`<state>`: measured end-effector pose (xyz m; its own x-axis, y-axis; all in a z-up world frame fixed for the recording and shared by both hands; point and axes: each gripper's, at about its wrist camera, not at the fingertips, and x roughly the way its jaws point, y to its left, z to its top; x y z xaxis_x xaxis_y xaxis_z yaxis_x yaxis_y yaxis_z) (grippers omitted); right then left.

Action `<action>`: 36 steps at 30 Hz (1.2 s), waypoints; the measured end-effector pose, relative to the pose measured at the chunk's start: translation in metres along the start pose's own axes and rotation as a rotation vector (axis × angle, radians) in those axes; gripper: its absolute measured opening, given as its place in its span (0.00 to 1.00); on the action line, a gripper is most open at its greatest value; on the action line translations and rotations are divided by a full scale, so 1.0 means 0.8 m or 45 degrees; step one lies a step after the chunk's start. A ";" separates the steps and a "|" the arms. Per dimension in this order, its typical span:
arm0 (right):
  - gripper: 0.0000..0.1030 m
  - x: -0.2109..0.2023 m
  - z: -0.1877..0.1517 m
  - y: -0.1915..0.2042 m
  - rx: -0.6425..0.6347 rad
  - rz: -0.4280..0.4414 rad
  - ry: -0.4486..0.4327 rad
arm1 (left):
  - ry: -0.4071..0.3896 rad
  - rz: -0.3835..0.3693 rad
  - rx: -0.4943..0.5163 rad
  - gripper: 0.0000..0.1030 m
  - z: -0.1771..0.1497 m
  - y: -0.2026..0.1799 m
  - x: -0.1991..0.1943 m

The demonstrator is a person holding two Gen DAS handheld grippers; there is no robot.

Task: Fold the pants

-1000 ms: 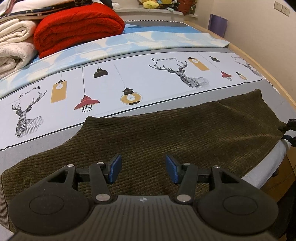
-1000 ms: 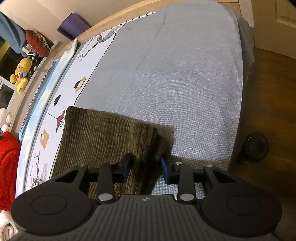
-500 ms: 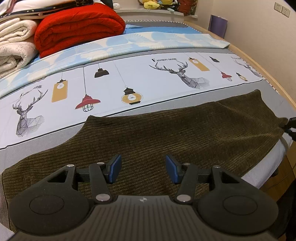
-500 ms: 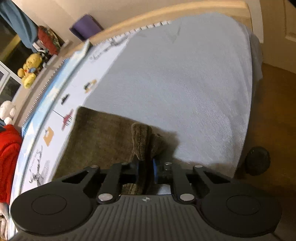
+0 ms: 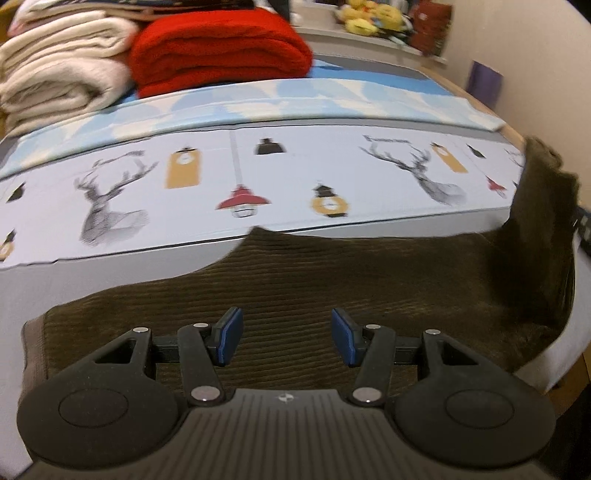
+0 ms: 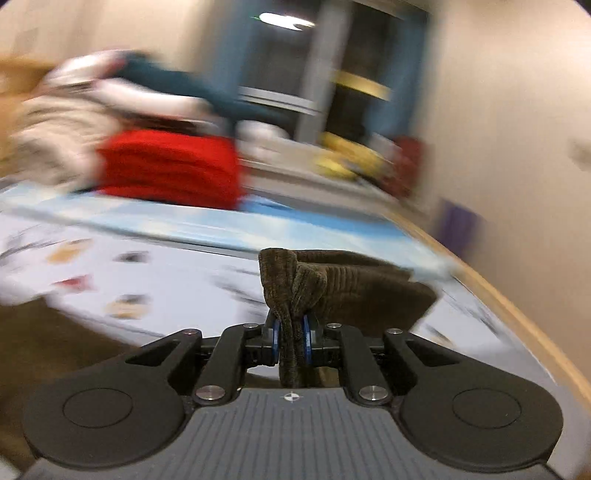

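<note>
Dark olive corduroy pants (image 5: 332, 280) lie lengthwise on the bed near its front edge. My left gripper (image 5: 287, 339) is open and empty, hovering just above the pants near their waist end. My right gripper (image 6: 291, 341) is shut on the pants' leg end (image 6: 291, 291), which bunches up between the blue pads and is lifted off the bed. In the left wrist view that raised leg end (image 5: 543, 192) stands up at the far right. The right wrist view is blurred by motion.
The bed sheet (image 5: 258, 177) has a deer and lamp print. A folded red blanket (image 5: 218, 48) and cream blankets (image 5: 59, 70) are stacked at the back. Plush toys (image 5: 369, 18) sit on a shelf behind. The bed's wooden edge (image 6: 517, 317) runs along the right.
My right gripper closed on the leg end and lifted it up, swinging toward the left. The left gripper shifted left toward the waist end and stayed open.
</note>
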<state>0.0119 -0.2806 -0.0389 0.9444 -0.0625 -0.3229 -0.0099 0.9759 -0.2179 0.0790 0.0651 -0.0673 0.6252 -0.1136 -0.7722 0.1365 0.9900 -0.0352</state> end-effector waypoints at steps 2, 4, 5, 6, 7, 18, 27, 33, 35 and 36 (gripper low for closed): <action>0.12 -0.009 0.006 0.063 -0.113 0.161 -0.050 | 0.002 0.022 -0.036 0.56 -0.002 0.017 -0.003; 0.12 -0.019 0.001 0.128 -0.244 0.337 -0.093 | 0.008 0.041 -0.070 0.56 -0.006 0.033 -0.006; 0.12 -0.023 -0.003 0.157 -0.313 0.426 -0.106 | 0.015 0.049 -0.085 0.56 -0.008 0.040 -0.007; 0.12 -0.026 -0.013 0.189 -0.389 0.535 -0.100 | 0.021 0.055 -0.098 0.56 -0.010 0.046 -0.009; 0.13 -0.027 -0.018 0.214 -0.451 0.622 -0.069 | 0.024 0.058 -0.107 0.56 -0.011 0.052 -0.010; 0.42 -0.015 -0.020 0.236 -0.423 0.881 0.221 | 0.021 0.068 -0.195 0.57 -0.025 0.102 -0.025; 0.51 0.009 -0.055 0.278 -0.466 0.922 0.403 | 0.034 0.071 -0.182 0.57 -0.025 0.095 -0.023; 0.29 0.006 -0.054 0.298 -0.578 0.860 0.383 | 0.040 0.088 -0.193 0.57 -0.027 0.100 -0.022; 0.23 -0.007 -0.043 0.292 -0.614 0.861 0.313 | 0.038 0.090 -0.200 0.57 -0.028 0.104 -0.024; 0.23 -0.014 -0.037 0.287 -0.622 0.874 0.282 | 0.036 0.089 -0.203 0.57 -0.029 0.105 -0.025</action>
<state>-0.0108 -0.0617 -0.1127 0.5927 0.4184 -0.6882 -0.7415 0.6170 -0.2635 0.0606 0.1525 -0.0696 0.6068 -0.0441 -0.7936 -0.0312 0.9964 -0.0792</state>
